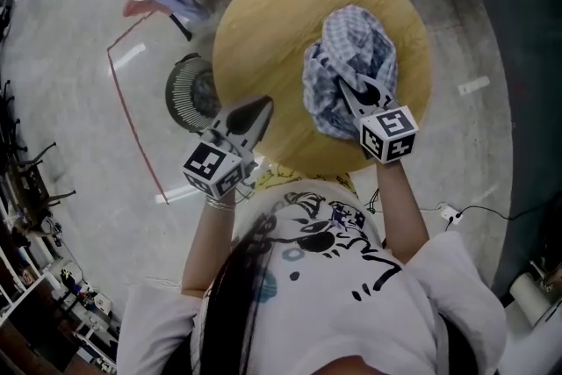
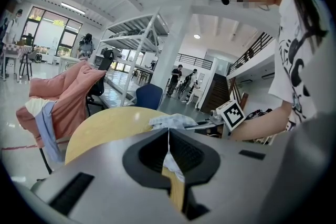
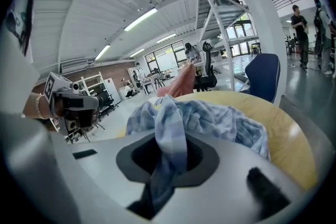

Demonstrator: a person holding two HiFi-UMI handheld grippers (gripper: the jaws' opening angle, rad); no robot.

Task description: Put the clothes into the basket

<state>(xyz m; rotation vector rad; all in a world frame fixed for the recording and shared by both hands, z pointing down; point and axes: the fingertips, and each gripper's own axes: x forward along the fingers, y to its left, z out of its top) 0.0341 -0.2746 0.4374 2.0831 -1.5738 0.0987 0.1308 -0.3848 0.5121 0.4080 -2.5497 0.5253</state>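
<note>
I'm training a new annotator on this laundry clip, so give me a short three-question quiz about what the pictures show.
1. True or false: the right gripper is clamped on the blue-and-white checked cloth garment.
2. Relative to the round yellow wooden table, the dark round slatted basket stands: A) on top of it; B) on the floor beside it; C) held up by a gripper.
3. Fill in: the jaws of the left gripper are ____ (open or closed).

Key: 1 true; 2 B; 3 closed.
</note>
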